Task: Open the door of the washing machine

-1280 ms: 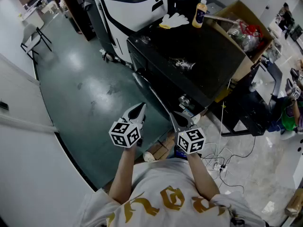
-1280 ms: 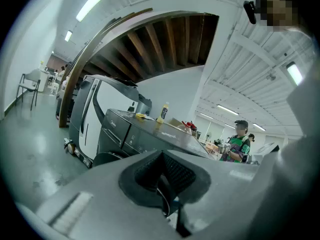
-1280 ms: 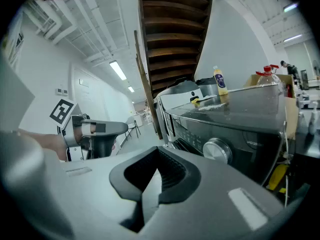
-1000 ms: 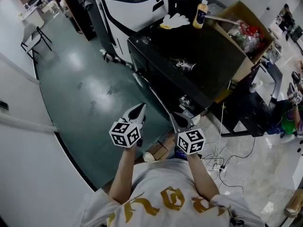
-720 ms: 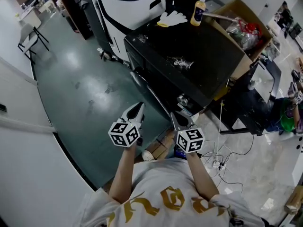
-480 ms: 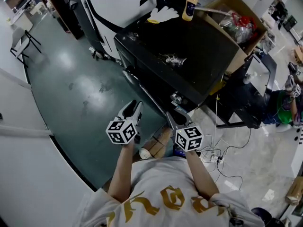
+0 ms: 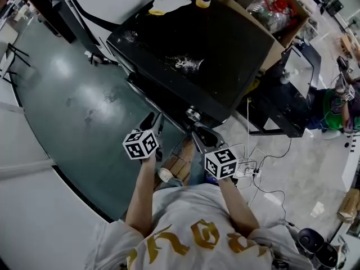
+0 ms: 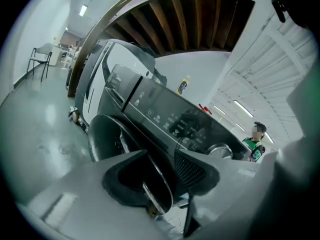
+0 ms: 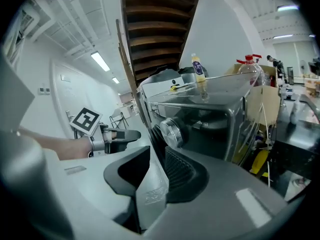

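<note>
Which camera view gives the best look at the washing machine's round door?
The left gripper view: the round door shows its front below the control panel, its lower part behind the fingers. The head view, from above, shows only its top edge. The right gripper view shows it side-on beside the knob.

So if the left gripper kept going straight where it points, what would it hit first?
Probably the round door of the washing machine: its dark glass and chrome rim sit right between the open jaws of the left gripper. How much gap remains is hard to judge.
</note>
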{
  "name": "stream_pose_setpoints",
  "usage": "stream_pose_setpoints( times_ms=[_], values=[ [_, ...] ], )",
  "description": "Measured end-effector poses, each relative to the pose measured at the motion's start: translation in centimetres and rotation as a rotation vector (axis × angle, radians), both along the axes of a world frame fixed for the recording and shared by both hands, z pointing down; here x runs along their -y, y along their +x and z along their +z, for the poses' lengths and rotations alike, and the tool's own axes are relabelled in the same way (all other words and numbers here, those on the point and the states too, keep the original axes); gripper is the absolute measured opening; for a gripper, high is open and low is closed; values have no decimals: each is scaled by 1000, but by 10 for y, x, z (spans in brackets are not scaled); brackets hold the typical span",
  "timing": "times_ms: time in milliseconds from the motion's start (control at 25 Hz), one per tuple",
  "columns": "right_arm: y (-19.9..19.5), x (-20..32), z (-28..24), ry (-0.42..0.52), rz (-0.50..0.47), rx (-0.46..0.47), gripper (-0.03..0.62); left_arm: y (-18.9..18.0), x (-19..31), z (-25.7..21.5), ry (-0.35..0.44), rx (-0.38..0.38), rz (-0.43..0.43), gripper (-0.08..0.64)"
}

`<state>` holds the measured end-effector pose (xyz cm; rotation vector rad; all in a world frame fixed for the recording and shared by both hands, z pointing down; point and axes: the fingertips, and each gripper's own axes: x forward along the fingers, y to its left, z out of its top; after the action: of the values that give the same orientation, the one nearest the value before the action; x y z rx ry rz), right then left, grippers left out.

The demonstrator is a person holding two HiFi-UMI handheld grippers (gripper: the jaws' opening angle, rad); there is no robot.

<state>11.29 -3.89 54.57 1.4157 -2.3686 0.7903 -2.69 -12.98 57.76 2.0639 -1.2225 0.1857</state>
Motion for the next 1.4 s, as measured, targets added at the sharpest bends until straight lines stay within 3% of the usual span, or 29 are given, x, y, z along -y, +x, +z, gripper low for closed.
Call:
stream_pose_setpoints(
  times_ms=[480, 720, 920, 1400],
  values=[
    [-3, 2, 22, -74, -85, 22, 120, 31, 12, 67, -167, 58, 7, 170],
    [1, 3, 26, -88, -93, 18, 115, 40, 18, 81, -217, 71, -32, 211],
    [3, 7, 26, -92, -77, 26, 115, 39, 23, 91, -238, 135, -63, 229],
    [11, 11, 20, -73, -22, 16, 87, 39, 21, 93, -232, 118, -14, 235]
  ],
)
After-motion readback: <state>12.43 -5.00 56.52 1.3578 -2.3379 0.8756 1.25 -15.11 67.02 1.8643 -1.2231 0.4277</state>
